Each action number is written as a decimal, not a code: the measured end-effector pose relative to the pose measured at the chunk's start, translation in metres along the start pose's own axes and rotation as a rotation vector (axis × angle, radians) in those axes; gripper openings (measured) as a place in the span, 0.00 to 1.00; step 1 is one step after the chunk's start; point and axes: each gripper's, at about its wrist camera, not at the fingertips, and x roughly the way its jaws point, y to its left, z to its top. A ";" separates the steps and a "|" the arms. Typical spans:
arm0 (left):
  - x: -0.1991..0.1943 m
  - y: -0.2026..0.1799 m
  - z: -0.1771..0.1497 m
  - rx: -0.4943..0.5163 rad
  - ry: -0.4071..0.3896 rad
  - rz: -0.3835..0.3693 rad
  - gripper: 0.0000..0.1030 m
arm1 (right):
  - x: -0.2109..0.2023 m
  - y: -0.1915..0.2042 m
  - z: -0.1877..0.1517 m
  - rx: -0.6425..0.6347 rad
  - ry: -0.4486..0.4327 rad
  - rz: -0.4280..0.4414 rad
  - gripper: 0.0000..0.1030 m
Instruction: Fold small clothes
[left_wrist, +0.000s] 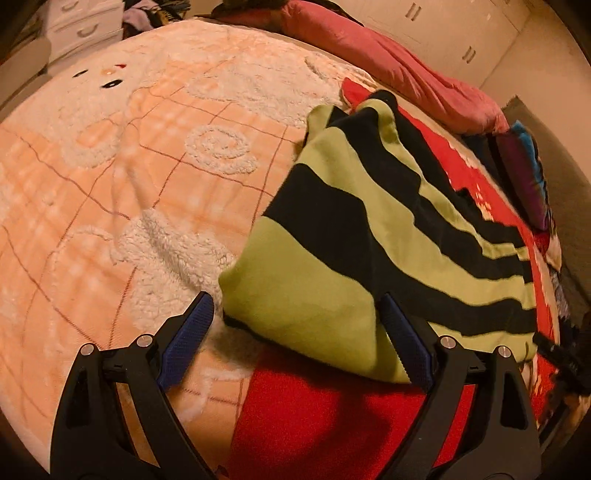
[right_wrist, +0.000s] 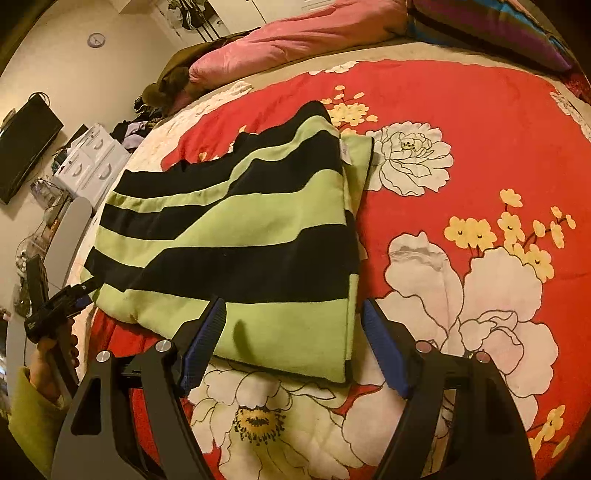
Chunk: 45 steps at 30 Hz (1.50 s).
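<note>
Lying flat on the red floral quilt (right_wrist: 461, 110), the green-and-black striped garment (right_wrist: 240, 236) looks already doubled over, with a straight folded edge toward the quilt's big white flowers and its far end reaching toward the pink pillow (right_wrist: 295, 40). Its other side spills off the quilt onto the peach fleece blanket (left_wrist: 110, 177).

The right gripper (right_wrist: 293, 347) hovers at the garment's near green hem, its blue pads spread wide on either side of that corner and holding nothing. The left gripper (left_wrist: 297, 339) stands equally wide apart, straddling the garment's near corner on the blanket side, also empty.

The cloth looks like soft, light knit: limp, likely to sag and slide over itself when lifted, so it needs both corners carried together to keep the layers aligned. The best holds appear to be the two near hem corners, pinching through all layers just inside the edge. The plush quilt beneath may drag on the fabric.
</note>
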 end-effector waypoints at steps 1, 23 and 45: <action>0.002 0.001 0.000 -0.011 -0.004 -0.002 0.71 | 0.001 -0.001 0.000 0.003 0.004 0.001 0.71; -0.016 -0.001 0.005 0.069 -0.008 -0.032 0.14 | 0.007 -0.010 -0.004 0.017 0.090 -0.044 0.11; -0.049 -0.004 0.009 0.130 -0.075 0.033 0.38 | -0.043 0.032 0.019 -0.059 -0.095 -0.118 0.76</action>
